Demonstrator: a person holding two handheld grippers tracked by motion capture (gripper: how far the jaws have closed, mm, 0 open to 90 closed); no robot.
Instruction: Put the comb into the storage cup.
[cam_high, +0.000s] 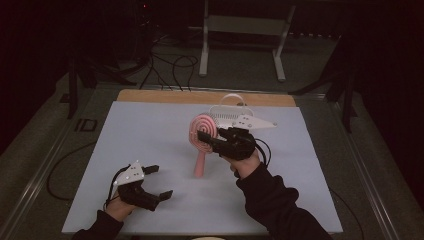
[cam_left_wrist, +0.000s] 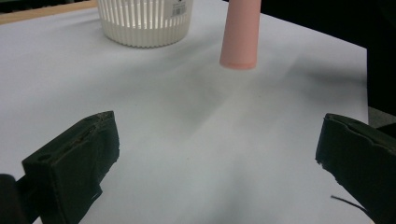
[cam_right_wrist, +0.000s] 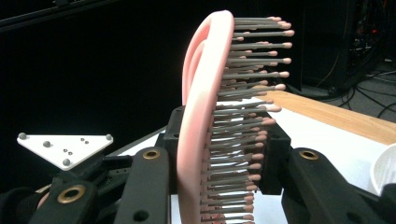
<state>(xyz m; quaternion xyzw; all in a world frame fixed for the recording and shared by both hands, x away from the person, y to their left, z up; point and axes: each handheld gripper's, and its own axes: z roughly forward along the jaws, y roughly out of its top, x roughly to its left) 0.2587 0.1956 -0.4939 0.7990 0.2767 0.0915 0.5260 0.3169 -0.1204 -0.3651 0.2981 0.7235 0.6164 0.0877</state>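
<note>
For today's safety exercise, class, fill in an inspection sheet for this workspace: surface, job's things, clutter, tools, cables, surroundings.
Surface: pale sheet over a wooden table; bare apart from the items below.
Job's things: pink brush, held upright off the sheet, handle end down; white slatted basket at the far edge.
Clutter: nothing seen.
Tools: right tool shut on the brush head, bristles between its jaws in the right gripper view; left tool open, empty, low over the near left of the sheet.
Cables: one trails from each tool; loose black cables on the floor beyond the table.
Surroundings: dark room, grey metal stand behind the table.
</note>
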